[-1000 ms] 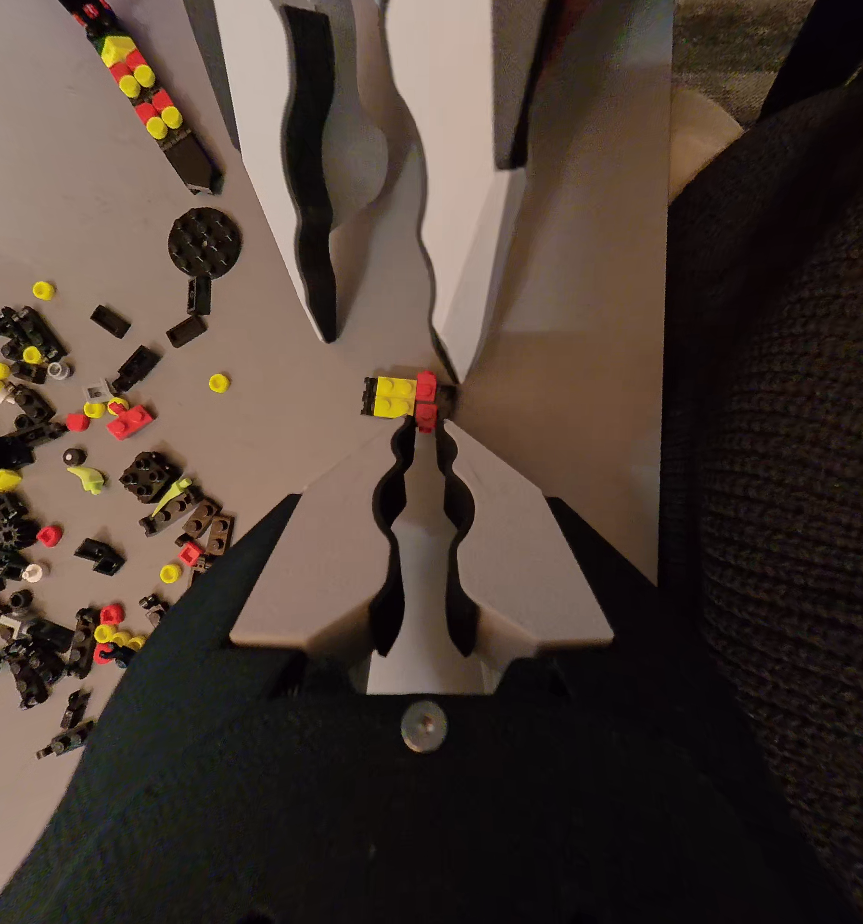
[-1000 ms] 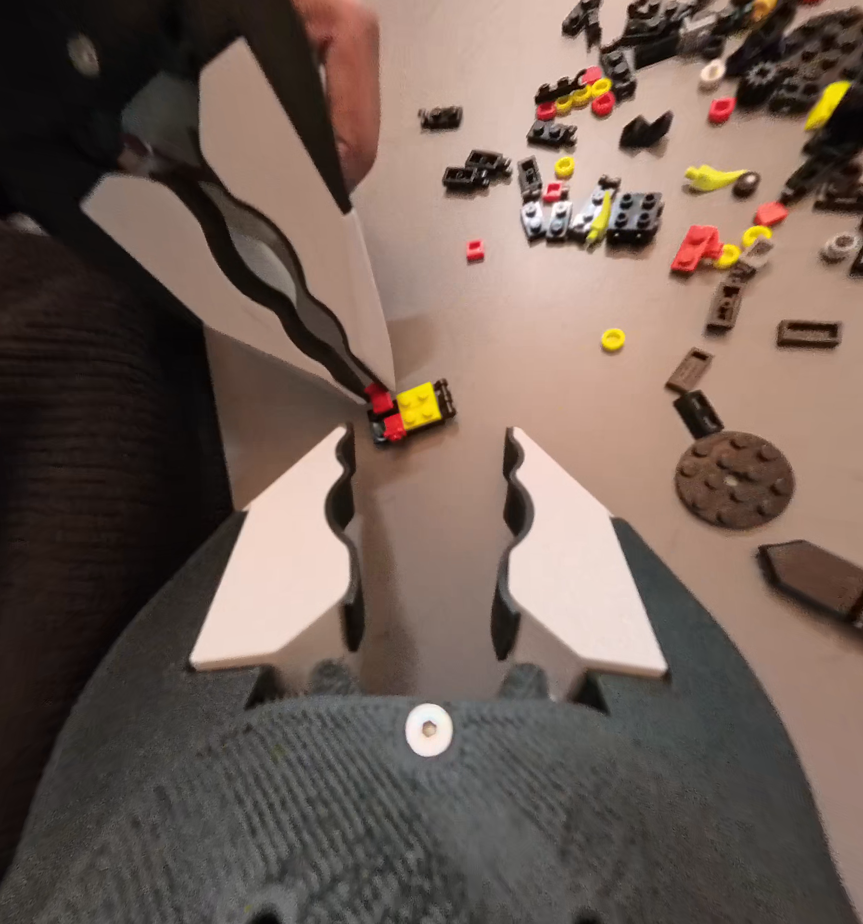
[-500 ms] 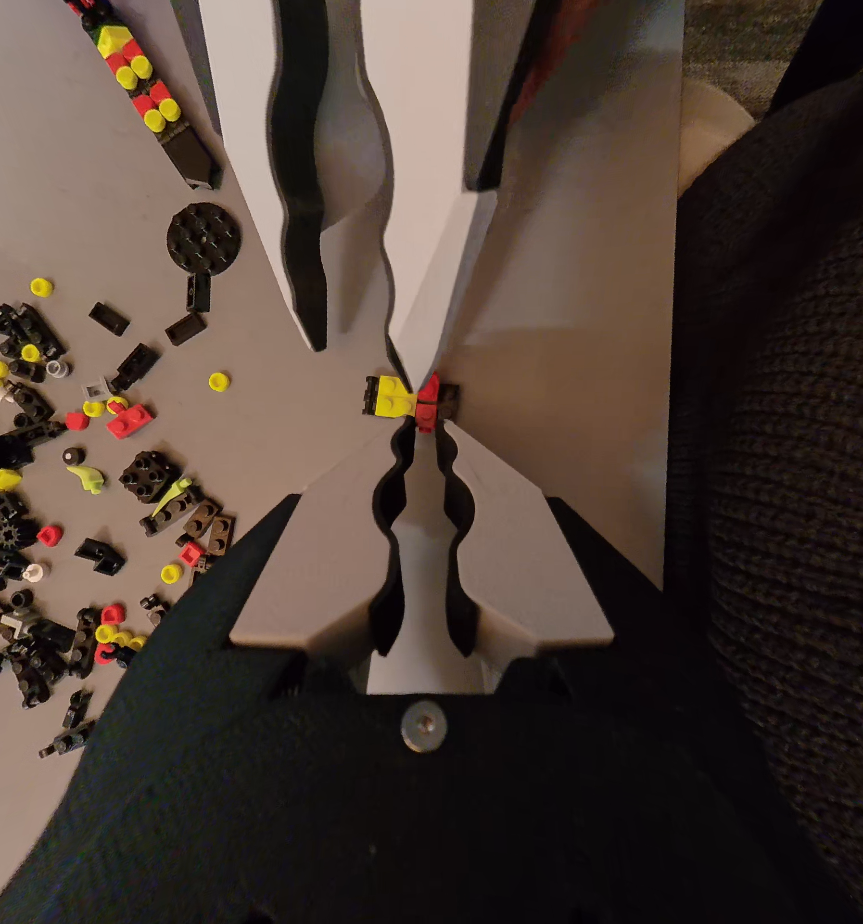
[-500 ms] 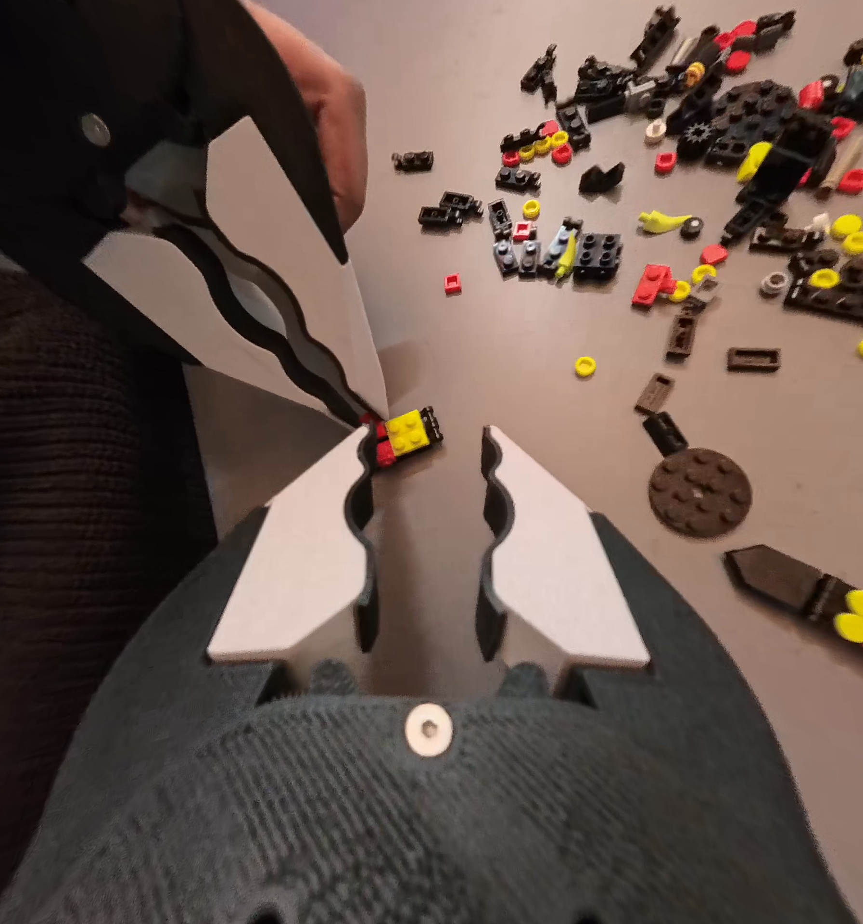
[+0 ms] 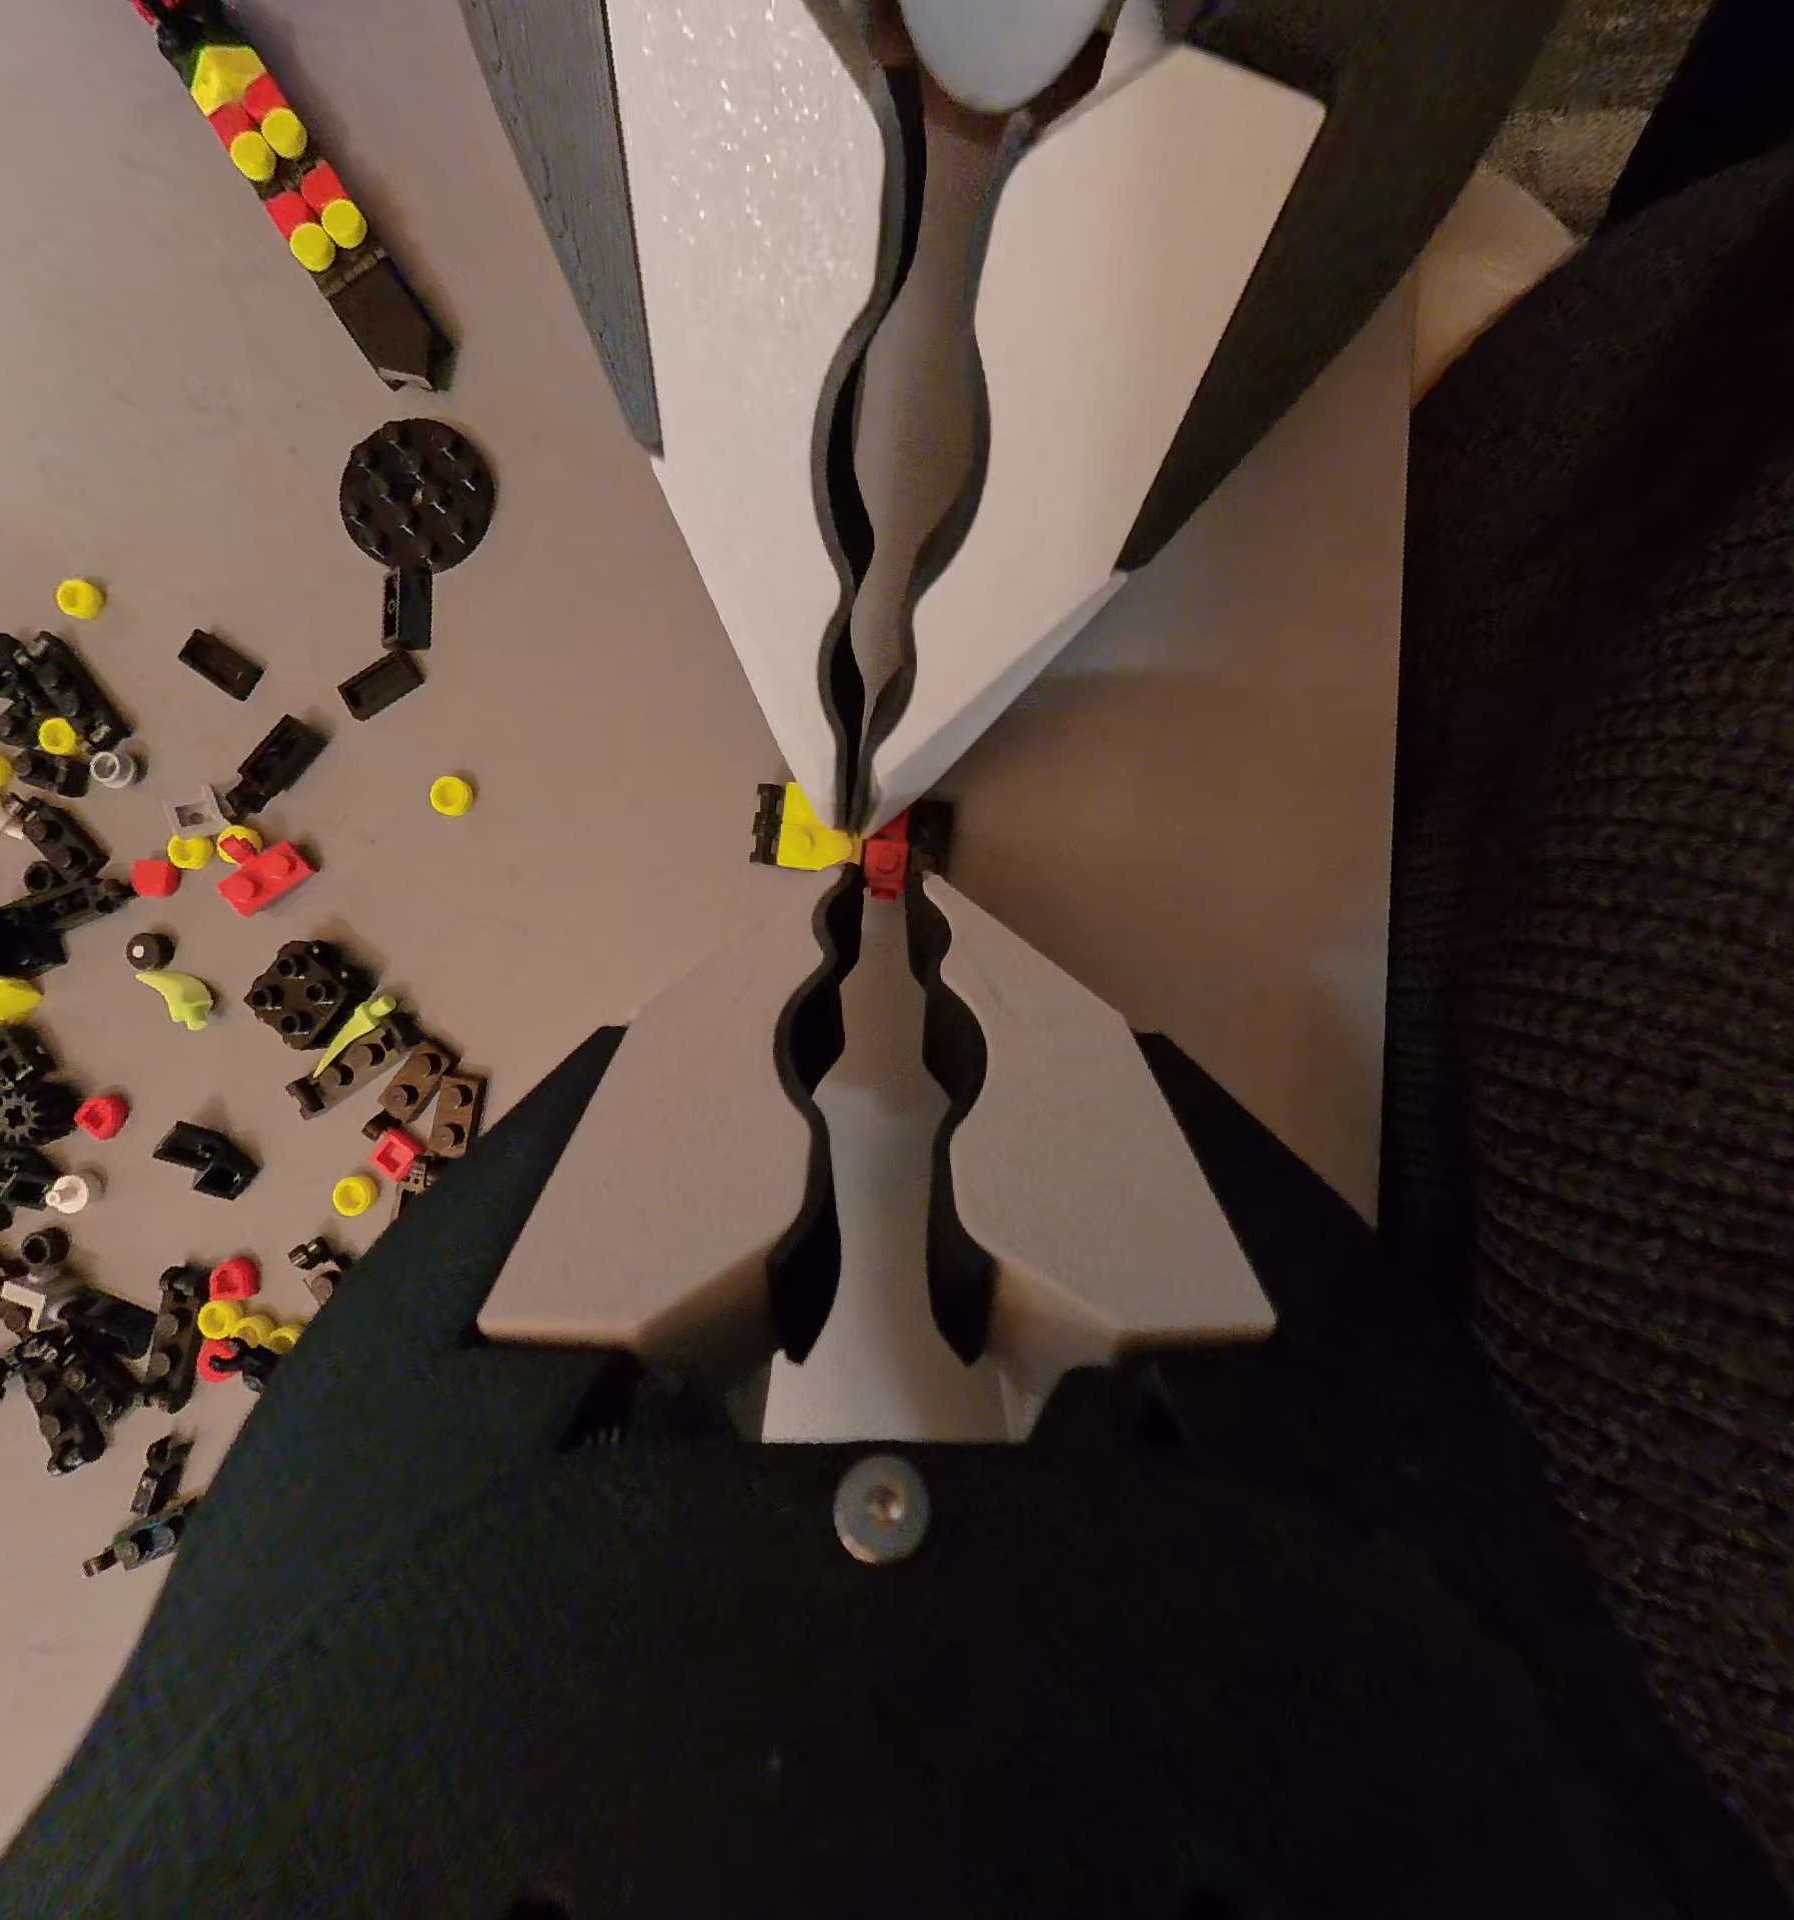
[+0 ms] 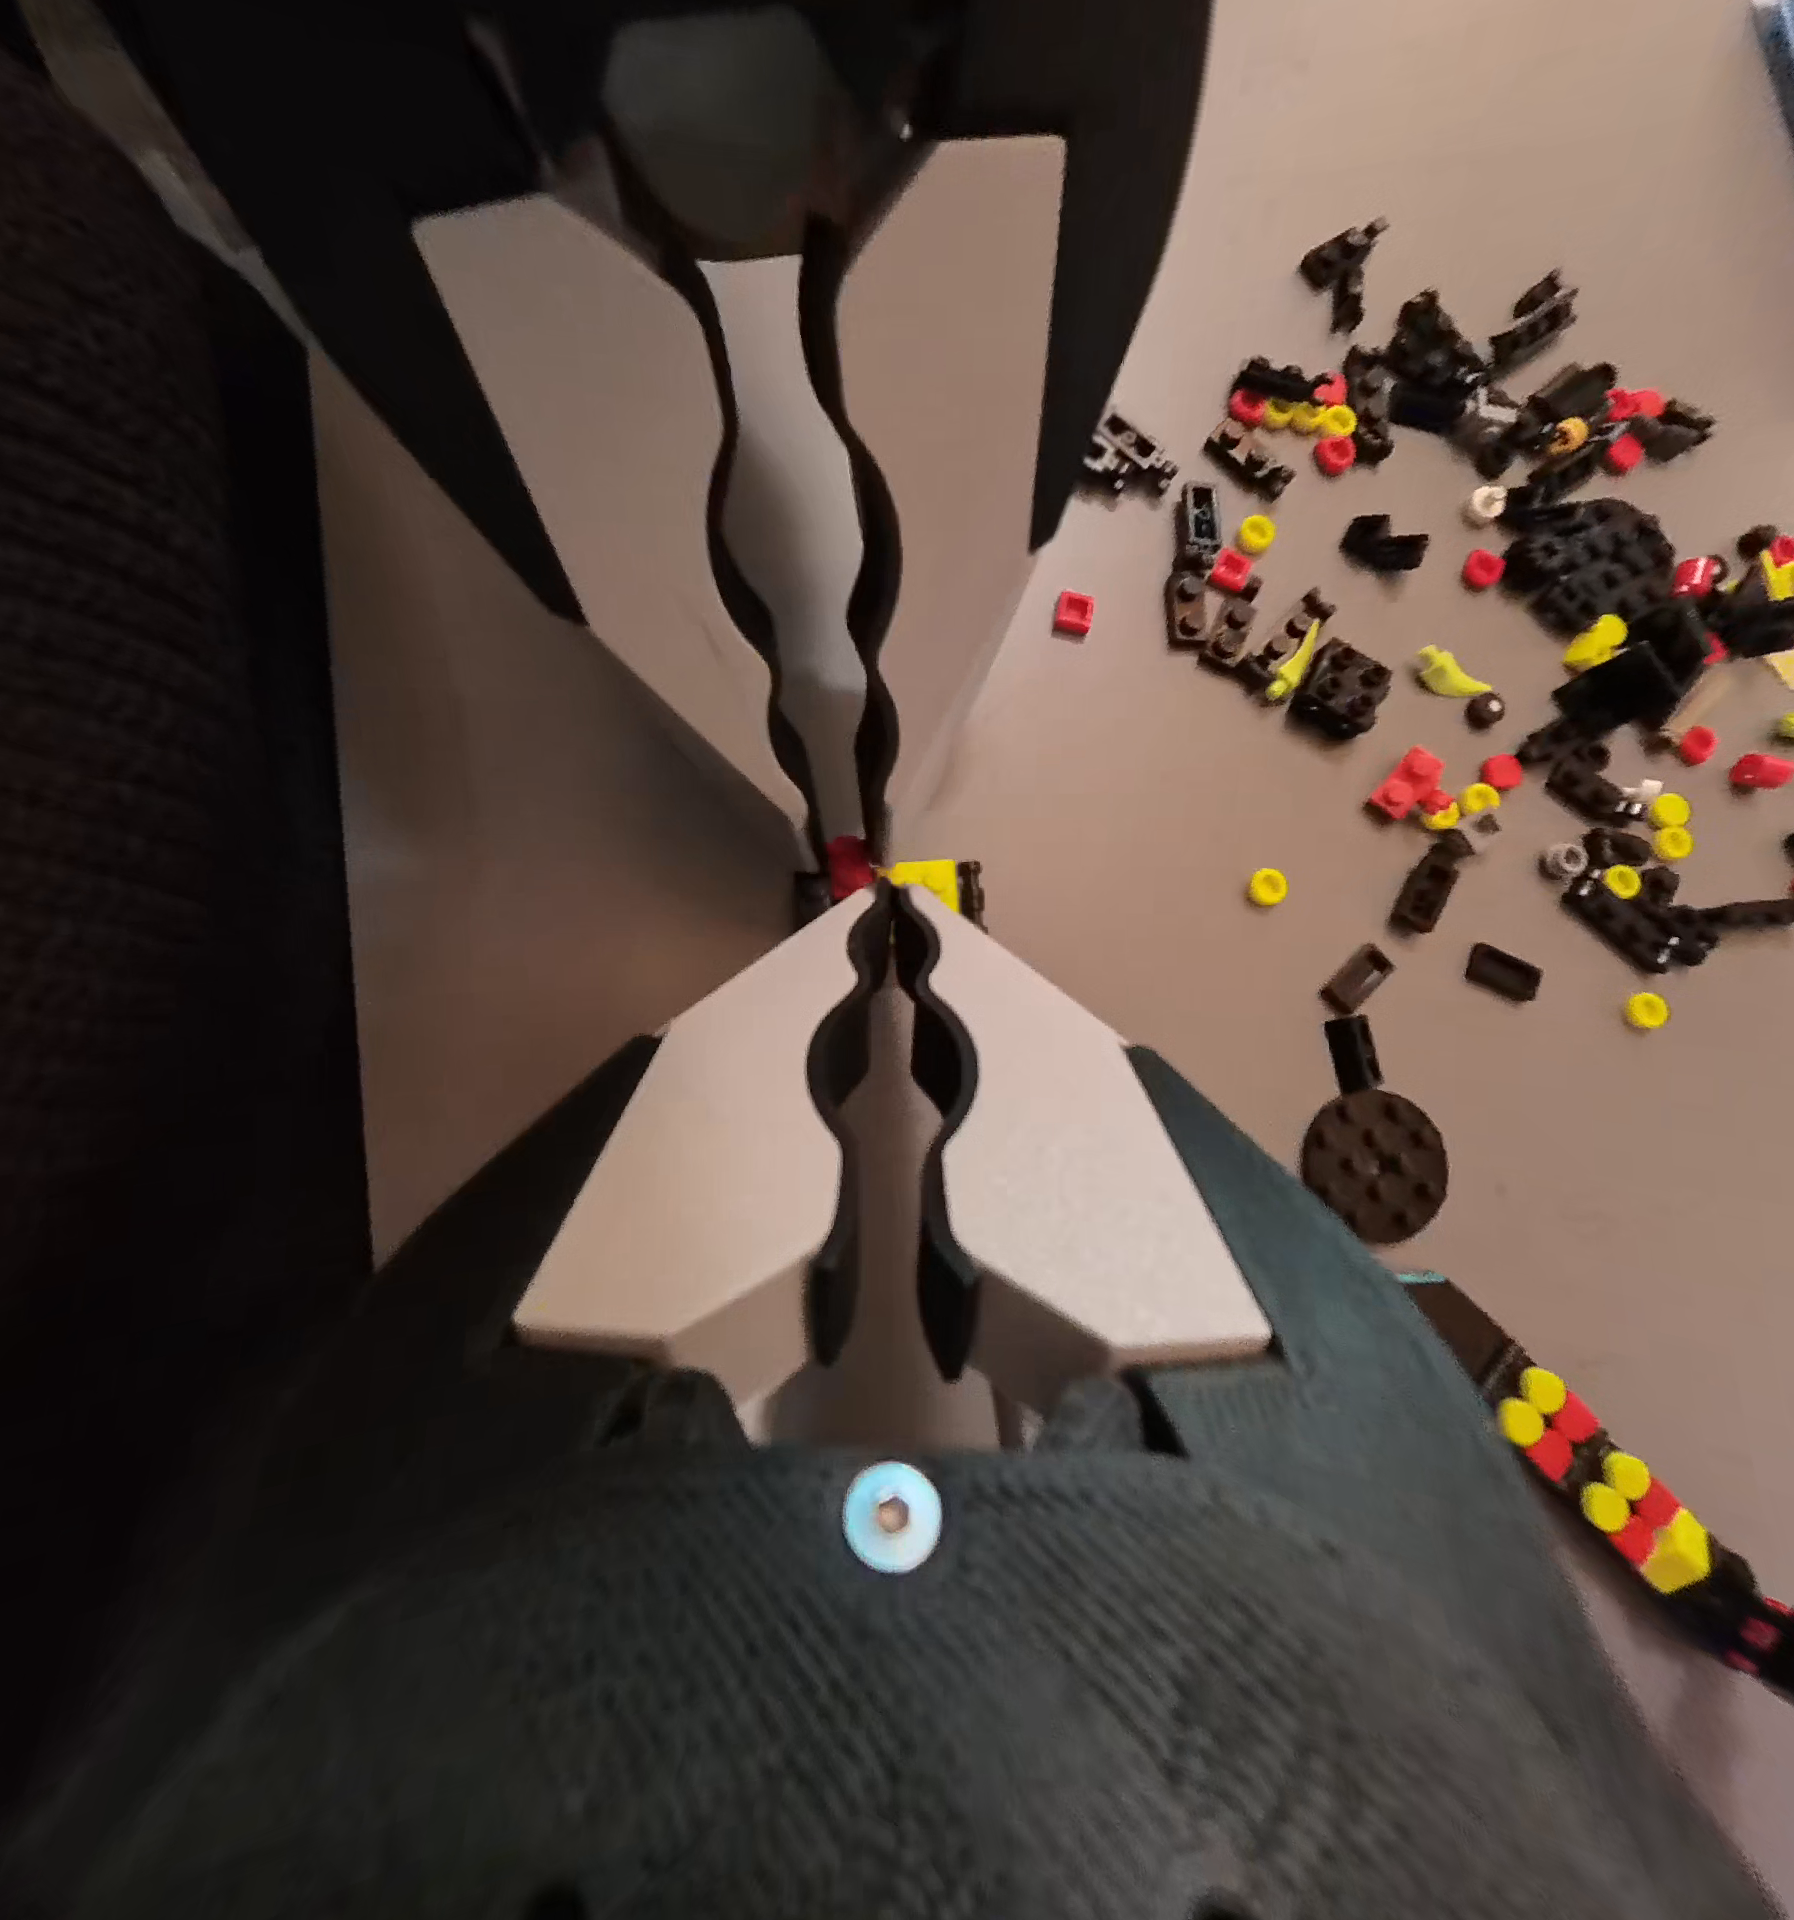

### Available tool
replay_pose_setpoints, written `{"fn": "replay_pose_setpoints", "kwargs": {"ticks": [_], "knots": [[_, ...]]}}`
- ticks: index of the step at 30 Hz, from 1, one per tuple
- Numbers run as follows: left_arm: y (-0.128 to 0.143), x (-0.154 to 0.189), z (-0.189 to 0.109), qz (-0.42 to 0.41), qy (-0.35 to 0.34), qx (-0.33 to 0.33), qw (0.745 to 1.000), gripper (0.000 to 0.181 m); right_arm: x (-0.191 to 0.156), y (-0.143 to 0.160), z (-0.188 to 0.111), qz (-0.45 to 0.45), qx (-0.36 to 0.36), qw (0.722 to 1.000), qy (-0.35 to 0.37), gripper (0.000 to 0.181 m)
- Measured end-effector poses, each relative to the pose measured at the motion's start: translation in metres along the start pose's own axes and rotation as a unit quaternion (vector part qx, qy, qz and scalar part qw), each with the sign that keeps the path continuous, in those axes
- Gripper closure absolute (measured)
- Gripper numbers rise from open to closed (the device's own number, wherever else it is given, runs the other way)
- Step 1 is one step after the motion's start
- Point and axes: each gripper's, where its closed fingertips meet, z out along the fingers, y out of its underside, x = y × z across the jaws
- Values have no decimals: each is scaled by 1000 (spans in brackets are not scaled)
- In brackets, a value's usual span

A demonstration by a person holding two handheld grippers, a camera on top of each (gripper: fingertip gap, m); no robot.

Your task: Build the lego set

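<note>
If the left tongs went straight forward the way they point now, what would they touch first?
The left tongs are already at the small yellow, red and black assembly, nearly shut around its red end. Going straight on, they would probably next meet the tips of the right tongs, which point back at them from just beyond.

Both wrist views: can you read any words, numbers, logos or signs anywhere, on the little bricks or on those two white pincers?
None: no readable text in either view.
The yellow and red lego piece, the loose bricks and the studded strip show plain colours; any marks on their studs are too small to tell.
The left gripper and right gripper bear no label or sign, only a bare screw.
</note>
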Motion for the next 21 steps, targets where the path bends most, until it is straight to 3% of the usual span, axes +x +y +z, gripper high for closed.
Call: {"fn": "replay_pose_setpoints", "kwargs": {"ticks": [21], "knots": [[-2, -4, 1, -4, -6, 7, 1000, 176, -5, 1, 3, -12, -20, 1000, 3, 181]]}}
